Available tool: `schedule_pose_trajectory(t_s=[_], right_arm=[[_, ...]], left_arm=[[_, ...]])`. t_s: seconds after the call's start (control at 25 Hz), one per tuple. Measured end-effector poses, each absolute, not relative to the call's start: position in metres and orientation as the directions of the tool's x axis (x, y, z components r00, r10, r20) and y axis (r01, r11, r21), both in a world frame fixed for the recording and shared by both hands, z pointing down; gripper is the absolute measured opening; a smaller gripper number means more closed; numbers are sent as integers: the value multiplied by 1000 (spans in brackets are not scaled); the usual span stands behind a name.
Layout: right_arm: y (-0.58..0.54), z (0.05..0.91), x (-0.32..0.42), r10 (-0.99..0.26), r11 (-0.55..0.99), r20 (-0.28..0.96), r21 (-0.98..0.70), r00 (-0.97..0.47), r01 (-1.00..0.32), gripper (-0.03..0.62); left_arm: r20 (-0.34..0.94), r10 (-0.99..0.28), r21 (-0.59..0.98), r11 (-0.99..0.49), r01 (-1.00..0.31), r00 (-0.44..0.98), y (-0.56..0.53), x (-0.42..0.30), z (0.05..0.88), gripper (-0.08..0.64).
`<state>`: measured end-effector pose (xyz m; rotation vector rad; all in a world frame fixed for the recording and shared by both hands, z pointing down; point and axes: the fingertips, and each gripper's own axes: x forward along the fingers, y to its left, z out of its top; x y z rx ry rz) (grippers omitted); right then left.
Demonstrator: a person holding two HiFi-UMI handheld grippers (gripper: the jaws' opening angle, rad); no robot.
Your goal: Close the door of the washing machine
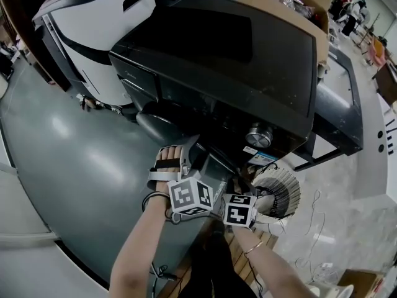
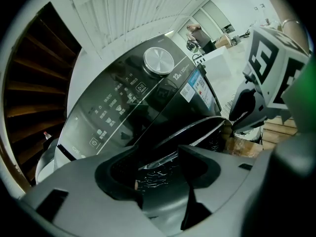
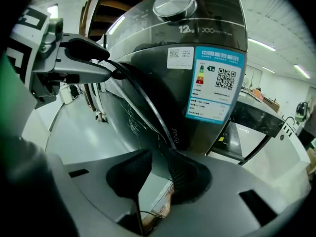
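The black washing machine [image 1: 248, 61] stands in front of me with its round door [image 1: 158, 126] swung open to the left. In the left gripper view the door [image 2: 197, 132] fills the space between the jaws of my left gripper [image 2: 160, 174]. The right gripper view shows the left gripper [image 3: 112, 70] with its fingers closed on the door's rim. My right gripper [image 3: 160, 157] has the rim of the door [image 3: 138, 107] between its tips, lying against the right pad; I see no firm pinch. Both grippers [image 1: 186, 151] [image 1: 231, 188] sit side by side at the door's near edge.
A silver knob [image 1: 257, 135] and an energy label [image 3: 215, 83] are on the machine's front panel. A white machine [image 1: 99, 17] stands to the left and a dark table [image 1: 338, 104] to the right. A white ribbed round thing [image 1: 279, 191] and cables [image 1: 310, 253] lie on the floor by my right arm.
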<state>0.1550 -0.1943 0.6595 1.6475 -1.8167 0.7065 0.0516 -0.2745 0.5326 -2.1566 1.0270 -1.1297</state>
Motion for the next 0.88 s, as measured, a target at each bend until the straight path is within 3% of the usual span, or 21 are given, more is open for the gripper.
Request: schedule_pose_trajectory(t_s=[0.88], right_arm=[[-211, 667, 170, -660, -150, 749, -64, 52, -987, 74]], left_arm=[[432, -801, -709, -586, -394, 414, -280, 55, 534, 265]])
